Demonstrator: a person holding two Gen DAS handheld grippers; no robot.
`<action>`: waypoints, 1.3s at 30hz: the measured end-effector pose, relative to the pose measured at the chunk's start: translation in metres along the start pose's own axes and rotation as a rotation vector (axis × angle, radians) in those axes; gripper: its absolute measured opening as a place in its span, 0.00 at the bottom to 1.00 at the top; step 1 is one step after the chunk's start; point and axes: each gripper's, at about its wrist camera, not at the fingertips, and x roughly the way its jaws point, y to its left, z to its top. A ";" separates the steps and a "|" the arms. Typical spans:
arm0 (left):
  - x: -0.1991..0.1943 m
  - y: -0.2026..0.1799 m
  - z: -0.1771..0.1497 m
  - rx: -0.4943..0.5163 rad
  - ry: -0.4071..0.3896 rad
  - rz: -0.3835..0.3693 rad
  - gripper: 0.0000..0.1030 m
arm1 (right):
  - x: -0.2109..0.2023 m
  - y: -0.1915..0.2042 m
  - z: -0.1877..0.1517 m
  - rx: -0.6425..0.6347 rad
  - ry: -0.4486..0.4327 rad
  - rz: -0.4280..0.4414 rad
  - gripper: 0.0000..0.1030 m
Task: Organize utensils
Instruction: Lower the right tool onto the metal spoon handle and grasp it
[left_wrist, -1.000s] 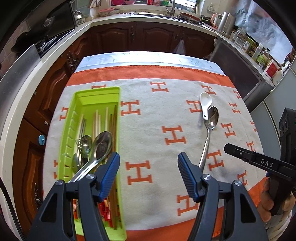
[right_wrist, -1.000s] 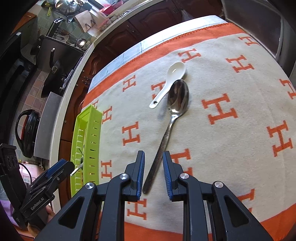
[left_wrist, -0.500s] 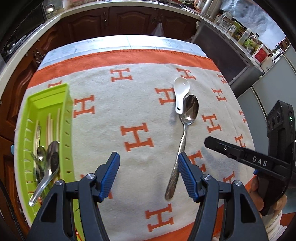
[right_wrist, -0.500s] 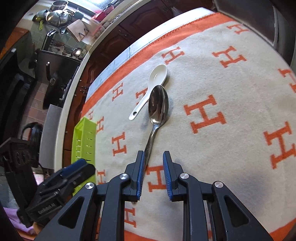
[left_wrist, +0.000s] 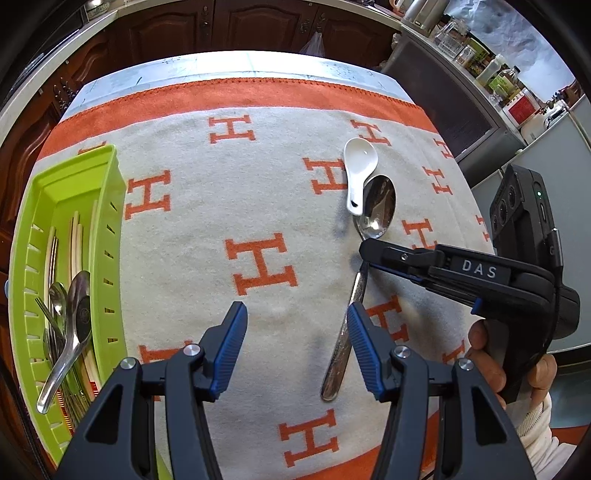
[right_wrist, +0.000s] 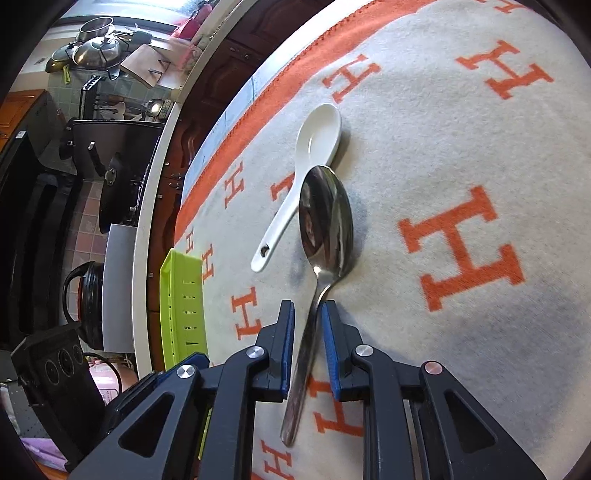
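Steel spoon (right_wrist: 325, 236), long-handled and shiny, is lying on the cream blanket with orange H letters (right_wrist: 461, 332) covering the bench. The right tool (right_wrist: 308, 314) is straddling its handle near the neck, jaws just closing in, narrow, pads not clearly pressing yet. The left tool (left_wrist: 297, 325) is hovering half open and empty just beside the handle's end. Farther off, a white ceramic soup spoon (right_wrist: 306, 162) is touching the steel bowl, and a lime-green plastic cutlery tray (left_wrist: 107, 236) is holding other utensils at the left edge.
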 end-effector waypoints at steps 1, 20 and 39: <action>0.000 0.002 0.000 -0.003 0.000 -0.004 0.53 | 0.002 0.002 0.000 -0.005 -0.003 -0.003 0.14; -0.020 0.035 -0.007 -0.077 -0.037 -0.044 0.53 | 0.032 0.085 -0.013 -0.292 -0.047 -0.242 0.00; -0.050 0.067 -0.016 -0.137 -0.109 -0.113 0.53 | 0.046 0.088 -0.014 -0.286 0.012 -0.367 0.15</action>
